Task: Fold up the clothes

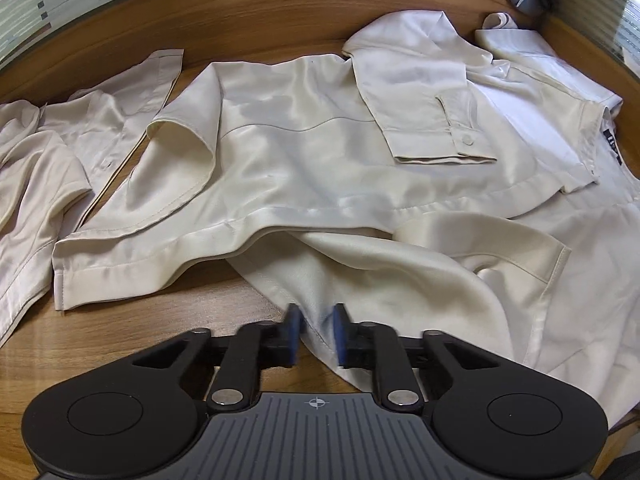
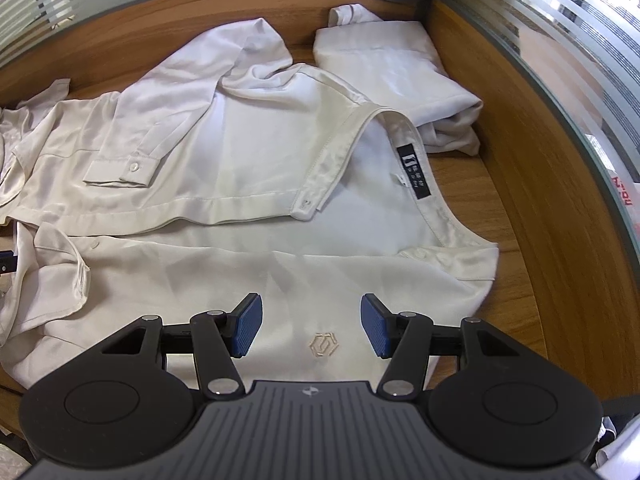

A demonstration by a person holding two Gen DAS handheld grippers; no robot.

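A: Cream satin shirt (image 1: 304, 148), spread open on the wooden table (image 1: 120, 340), collar to the right, hem to the left. Thin, soft, glossy; probably slippery and quick to slide or bunch when pulled.

B: Best taken at a hem or seam, judging by the sheen, not mid-panel. Left hand-held gripper (image 1: 316, 334) nearly shut, blue pads pinching a loose fold of the shirt's near flap, just below the long front hem.

A: Right hand-held gripper (image 2: 311, 330) about half open, nothing between the pads, poised above the shirt's front panel close to the embroidered logo (image 2: 324, 345).

B: Sleeve cuff (image 1: 448, 140) folded across the shirt's middle, button up. Black neck label (image 2: 414, 172) showing inside the collar.

A: Left of the shirt, another crumpled cream garment (image 1: 44, 168), touching or nearly touching its hem. Beyond the collar, a folded cream piece (image 2: 392, 72) near the table's far corner.

B: Bare wood only in a strip nearer than the shirt's hem and a band along its far side. Raised wooden edge and frosted partition (image 2: 540, 52) close beyond the collar; little room there for swinging cloth.
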